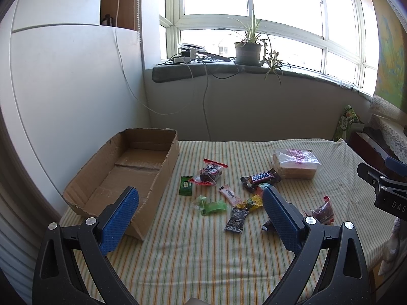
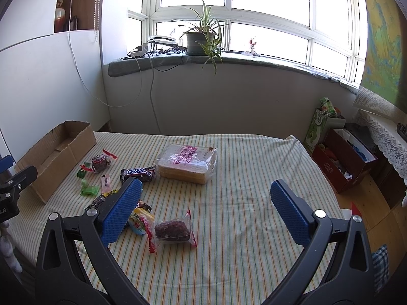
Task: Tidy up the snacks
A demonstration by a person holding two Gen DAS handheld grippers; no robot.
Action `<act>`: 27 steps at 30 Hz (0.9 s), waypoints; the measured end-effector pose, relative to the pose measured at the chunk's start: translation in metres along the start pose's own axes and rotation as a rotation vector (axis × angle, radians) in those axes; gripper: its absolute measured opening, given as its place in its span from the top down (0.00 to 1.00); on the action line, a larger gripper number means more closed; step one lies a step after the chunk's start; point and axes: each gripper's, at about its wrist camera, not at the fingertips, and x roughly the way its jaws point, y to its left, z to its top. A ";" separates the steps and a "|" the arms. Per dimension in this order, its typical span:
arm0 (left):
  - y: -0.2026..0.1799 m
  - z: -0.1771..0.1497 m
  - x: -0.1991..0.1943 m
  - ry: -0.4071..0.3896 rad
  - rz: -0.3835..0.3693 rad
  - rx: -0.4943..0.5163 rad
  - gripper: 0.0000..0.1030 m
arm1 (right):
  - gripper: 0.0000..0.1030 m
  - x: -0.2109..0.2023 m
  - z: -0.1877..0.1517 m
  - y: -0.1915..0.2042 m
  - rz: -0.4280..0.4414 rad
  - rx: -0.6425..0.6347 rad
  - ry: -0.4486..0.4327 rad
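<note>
The left gripper (image 1: 201, 218) has its two blue fingers (image 1: 120, 218) wide apart, and it holds nothing. Between the fingers, a bit farther out, lie small snacks on the striped cloth (image 1: 203, 259): a black packet (image 1: 236, 219), a light green candy (image 1: 212, 206), a yellow candy (image 1: 250, 203) and a pink stick (image 1: 230, 194). Past them are a dark green packet (image 1: 186, 185), a clear bag with red ends (image 1: 209, 172) and a Snickers bar (image 1: 262, 178). Behind the left finger sits the open cardboard box (image 1: 122, 175), with nothing showing inside it. Out past the right finger is a bag of sliced bread (image 1: 295, 164). The right gripper (image 2: 206, 212) also has its blue fingers (image 2: 290, 213) wide apart and holds nothing. Just beside its left finger lie a colourful packet (image 2: 138, 221) and a clear bag with a brown cake (image 2: 173, 230). Farther out from that finger are the Snickers bar (image 2: 138, 172) and the bread (image 2: 188, 162). The box (image 2: 56, 155) is far off to the left side. Way behind it all, a potted plant (image 2: 201, 39) stands on the window sill (image 2: 254, 62).
</note>
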 end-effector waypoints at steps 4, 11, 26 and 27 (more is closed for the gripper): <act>0.000 0.000 0.001 0.001 -0.002 -0.001 0.05 | 0.00 0.000 -0.001 0.001 0.001 -0.002 0.002; 0.000 -0.001 0.001 0.002 -0.001 -0.001 0.05 | 0.00 0.001 -0.002 0.001 0.003 -0.003 0.002; -0.004 -0.006 0.009 0.026 -0.025 0.009 0.11 | 0.00 0.012 -0.006 -0.003 0.023 -0.006 0.013; -0.003 -0.007 0.011 0.034 -0.030 0.010 0.12 | 0.00 0.012 -0.008 -0.006 0.028 -0.003 0.009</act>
